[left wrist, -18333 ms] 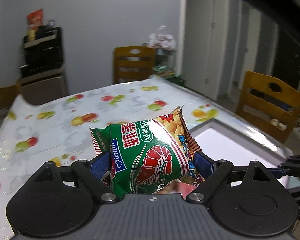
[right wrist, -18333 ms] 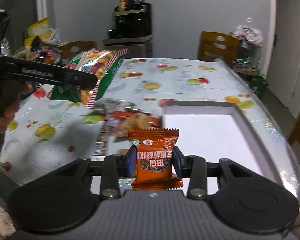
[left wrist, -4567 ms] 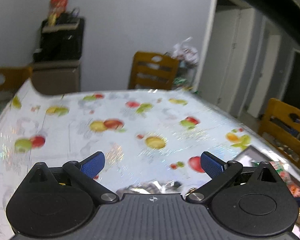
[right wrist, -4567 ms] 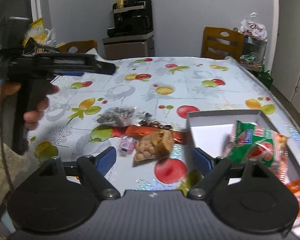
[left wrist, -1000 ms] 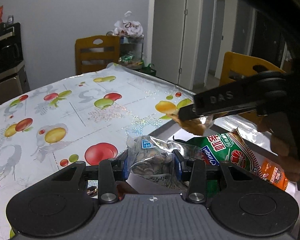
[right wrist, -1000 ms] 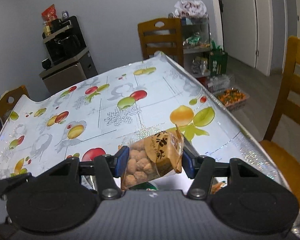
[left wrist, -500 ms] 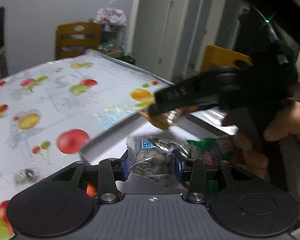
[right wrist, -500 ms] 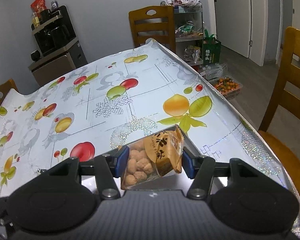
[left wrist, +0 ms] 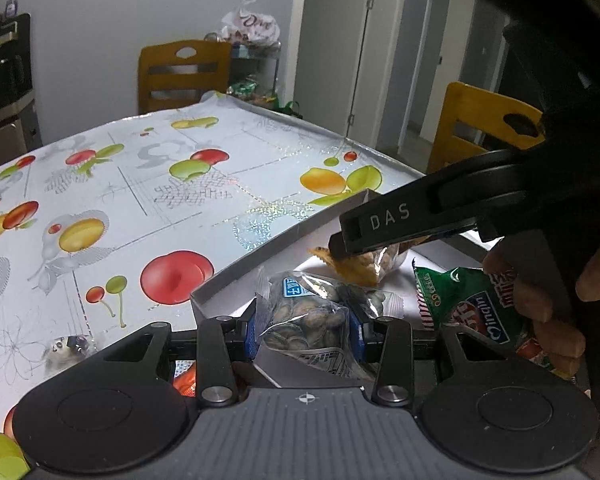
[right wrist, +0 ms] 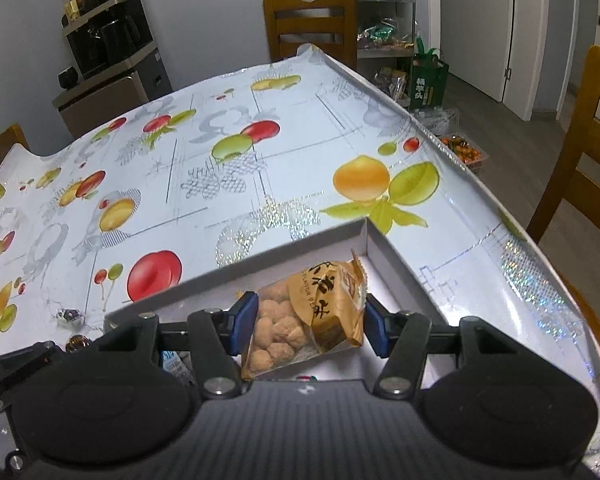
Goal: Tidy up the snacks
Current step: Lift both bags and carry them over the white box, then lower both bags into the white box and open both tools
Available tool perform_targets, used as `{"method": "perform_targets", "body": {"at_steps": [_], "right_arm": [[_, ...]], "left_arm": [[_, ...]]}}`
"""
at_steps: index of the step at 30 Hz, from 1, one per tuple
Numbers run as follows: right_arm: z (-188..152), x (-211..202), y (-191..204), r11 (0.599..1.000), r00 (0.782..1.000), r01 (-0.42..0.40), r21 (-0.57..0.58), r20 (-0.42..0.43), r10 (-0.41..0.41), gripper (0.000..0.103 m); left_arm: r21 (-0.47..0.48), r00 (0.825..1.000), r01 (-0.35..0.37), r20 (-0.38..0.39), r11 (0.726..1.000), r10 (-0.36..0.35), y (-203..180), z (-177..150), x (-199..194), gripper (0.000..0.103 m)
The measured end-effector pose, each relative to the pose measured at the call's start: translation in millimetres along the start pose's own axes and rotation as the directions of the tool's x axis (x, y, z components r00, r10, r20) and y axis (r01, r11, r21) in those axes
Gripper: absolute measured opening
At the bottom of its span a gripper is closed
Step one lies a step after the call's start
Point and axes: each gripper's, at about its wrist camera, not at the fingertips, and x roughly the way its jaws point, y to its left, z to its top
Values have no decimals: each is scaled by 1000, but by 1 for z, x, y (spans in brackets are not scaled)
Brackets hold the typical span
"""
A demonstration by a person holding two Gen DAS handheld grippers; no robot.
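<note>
Over the near corner of the white box point(left wrist: 236, 276), left gripper point(left wrist: 305, 327) is clamped on a clear bag of seeds point(left wrist: 308, 316), blue pads point(left wrist: 250, 330) pressing both sides; bag hangs above the box's near wall, tilted a bit. At 2 o'clock in the left wrist view, right gripper point(left wrist: 340, 248) comes in from the right, black finger marked "DAS" across the frame, closed on a tan bag of peanuts point(left wrist: 370, 266) held over the box interior. Right hand point(left wrist: 548, 300) wraps that gripper's handle at 3 o'clock. Green shrimp-chip bag point(left wrist: 464, 304) lies inside the box at 4 o'clock, just beside the seed bag, partly hidden by the hand; a bit of orange wrapper point(left wrist: 534, 350) shows next to it.

Right wrist view: right gripper point(right wrist: 308, 322) squeezes the peanut bag point(right wrist: 306, 318) between blue pads point(right wrist: 246, 316), bag tilted, over the box's point(right wrist: 396, 260) far right corner at 12 o'clock from the gripper. Whether the bag touches the box floor — cannot tell. Left gripper's black body point(right wrist: 16, 364) peeks in at 8 o'clock.

Tabletop point(right wrist: 204, 168) has a shiny fruit-print cloth. Small wrapped candies point(right wrist: 70, 316) sit on it at 9 o'clock, outside the box. Wooden chair point(right wrist: 310, 20) at the far end, another chair point(right wrist: 580, 152) at 3 o'clock.
</note>
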Motion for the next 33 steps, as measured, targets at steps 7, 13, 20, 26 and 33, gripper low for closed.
{"method": "perform_targets", "body": {"at_steps": [7, 13, 20, 26, 33], "right_arm": [[2, 2, -5, 999, 1000, 19, 29, -2, -19, 56], [1, 5, -5, 1000, 1000, 14, 27, -7, -14, 56], [1, 9, -6, 999, 1000, 14, 34, -26, -13, 56], [0, 8, -6, 999, 1000, 17, 41, 3, -17, 56], [2, 5, -14, 995, 1000, 2, 102, 6, -2, 68]], "left_arm": [[12, 1000, -9, 4, 1000, 8, -3, -1, 0, 43], [23, 1000, -12, 2, 1000, 11, -5, -2, 2, 43], [31, 1000, -18, 3, 999, 18, -7, -3, 3, 44], [29, 1000, -26, 15, 999, 25, -7, -2, 4, 45], [32, 999, -34, 23, 999, 33, -9, -3, 5, 51]]}}
